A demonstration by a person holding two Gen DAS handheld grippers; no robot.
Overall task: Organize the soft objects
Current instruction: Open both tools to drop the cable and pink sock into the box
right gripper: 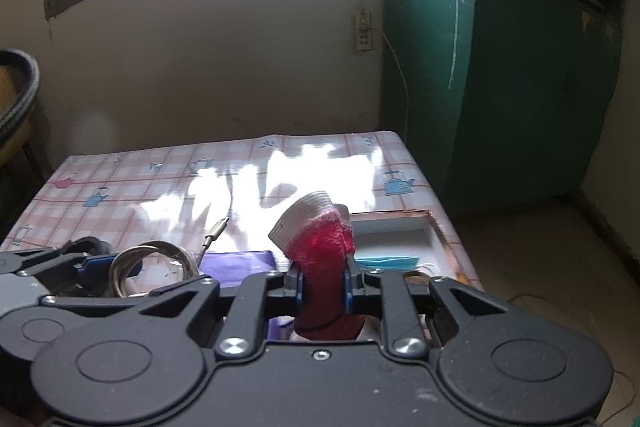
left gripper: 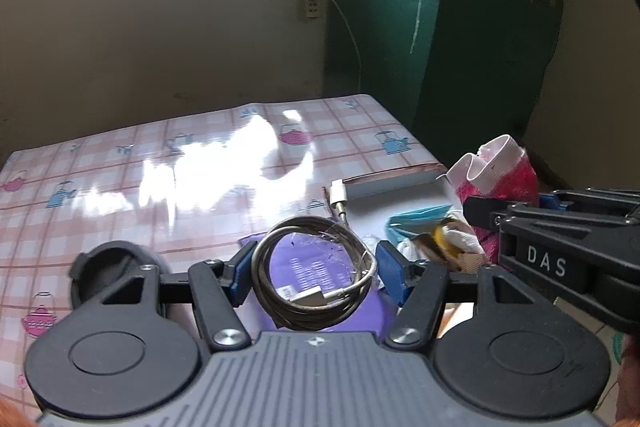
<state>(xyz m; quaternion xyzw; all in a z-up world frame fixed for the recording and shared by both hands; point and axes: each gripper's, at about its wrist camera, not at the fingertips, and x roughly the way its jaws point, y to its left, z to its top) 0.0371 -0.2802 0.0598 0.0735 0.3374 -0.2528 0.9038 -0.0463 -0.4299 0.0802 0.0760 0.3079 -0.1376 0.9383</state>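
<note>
The right tool (right gripper: 323,291) is clenched on a fuzzy pink-red sock with a white ribbed cuff (right gripper: 320,239), its blue pads pressing the sock's middle so that the cuff stands up and forward, clear of the counter (right gripper: 120,187), which is covered in a glossy pink checked cloth printed with teapots. Gripping the bundle mid-body probably keeps the soft fabric from flopping open while it is carried.

The left tool (left gripper: 312,269) holds a coiled grey charging cable (left gripper: 314,275); the blue pads (left gripper: 390,269) sit against both sides of the loop, so the coil appears pinched across its width instead of dangling. One metal plug end (left gripper: 340,205) sticks out ahead of the coil.

Below the cable lies a flat purple packet (left gripper: 320,267), and to the right a shallow white cardboard box (right gripper: 400,227) with a turquoise face mask (right gripper: 386,261) inside it. Both tools hang over the near right part of the counter, close to that box, likely the sorting place for the sock.
</note>
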